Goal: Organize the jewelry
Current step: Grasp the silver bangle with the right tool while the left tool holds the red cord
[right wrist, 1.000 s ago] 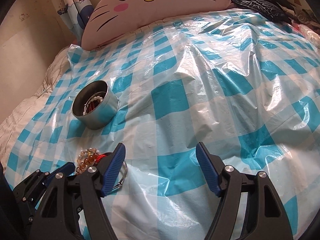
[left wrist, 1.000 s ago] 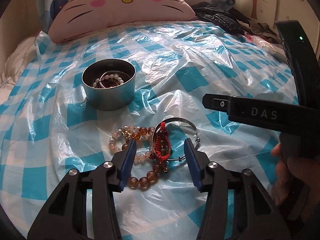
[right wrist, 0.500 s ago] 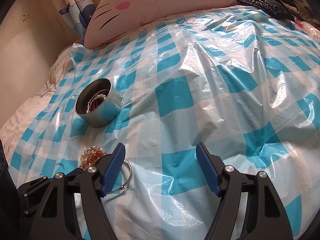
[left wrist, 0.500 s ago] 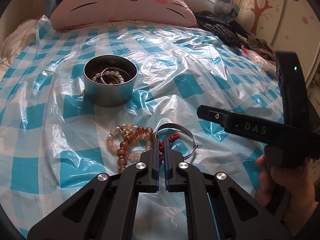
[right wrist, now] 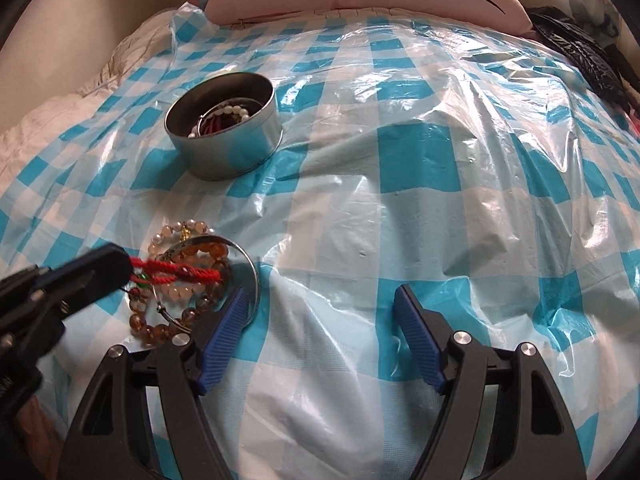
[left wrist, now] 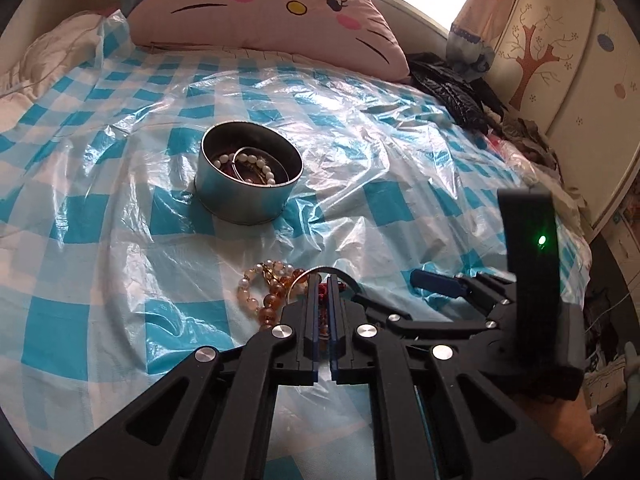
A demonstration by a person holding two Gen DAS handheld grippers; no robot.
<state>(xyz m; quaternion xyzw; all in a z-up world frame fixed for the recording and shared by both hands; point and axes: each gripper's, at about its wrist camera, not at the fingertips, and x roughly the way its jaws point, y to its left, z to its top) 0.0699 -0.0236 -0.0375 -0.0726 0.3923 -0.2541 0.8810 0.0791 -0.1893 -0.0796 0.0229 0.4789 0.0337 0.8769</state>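
Left gripper (left wrist: 323,280) closed on the red cord (right wrist: 176,270) of a bracelet; cord runs taut from its tips across the pile. Seen from the right wrist, that gripper (right wrist: 120,266) enters from the left edge.

Pile: amber beads (right wrist: 160,328), pale beads (right wrist: 176,230) and a silver bangle (right wrist: 250,268), all overlapping on the checked plastic sheet (right wrist: 420,152) over the bed. Cord lies over the bangle and beads.

Right gripper (right wrist: 320,320) open, nothing between its jaws; its left finger (right wrist: 224,336) sits just beside the bangle's rim; contact unclear.

Tin (left wrist: 250,178) stands upright, well apart from the pile, farther up the sheet. Inside it: a pearl bracelet (left wrist: 256,164) and other pieces, not distinguishable.

Cat pillow (left wrist: 260,8) at the bed's head.
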